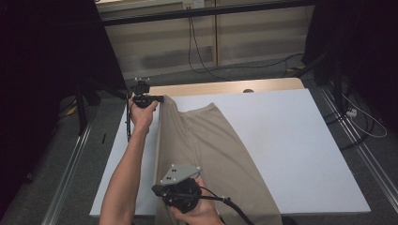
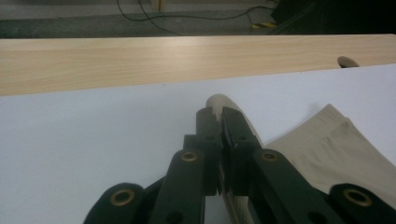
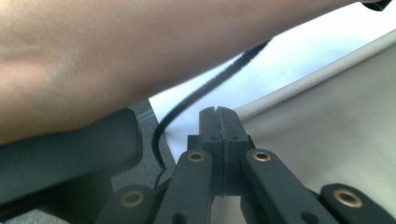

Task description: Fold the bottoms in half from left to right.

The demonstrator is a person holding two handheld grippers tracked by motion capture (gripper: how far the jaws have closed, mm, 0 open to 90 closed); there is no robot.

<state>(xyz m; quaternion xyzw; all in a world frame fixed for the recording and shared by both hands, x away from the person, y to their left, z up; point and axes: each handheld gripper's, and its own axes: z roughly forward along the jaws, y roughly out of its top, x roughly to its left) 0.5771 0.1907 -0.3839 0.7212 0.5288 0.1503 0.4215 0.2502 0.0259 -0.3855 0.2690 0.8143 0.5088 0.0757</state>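
A long beige cloth (image 1: 211, 145) lies lengthwise on the white table top (image 1: 291, 140), from the far left to the near edge. My left gripper (image 1: 162, 99) is at the cloth's far left corner. In the left gripper view its jaws (image 2: 218, 113) are shut on a fold of the cloth (image 2: 336, 144), and a rounded bit of fabric pokes out beyond the tips. My right gripper (image 1: 157, 190), with its grey plate on top, is at the cloth's near left edge. Its jaws (image 3: 218, 112) are pressed together where the hem of the cloth (image 3: 327, 121) ends.
A bare wooden strip (image 1: 225, 87) with a small hole (image 1: 248, 90) runs along the table's far side. Cables lie on the floor behind. The left forearm (image 3: 140, 42) and a black cable (image 3: 210, 84) pass close by my right gripper. White surface spreads right of the cloth.
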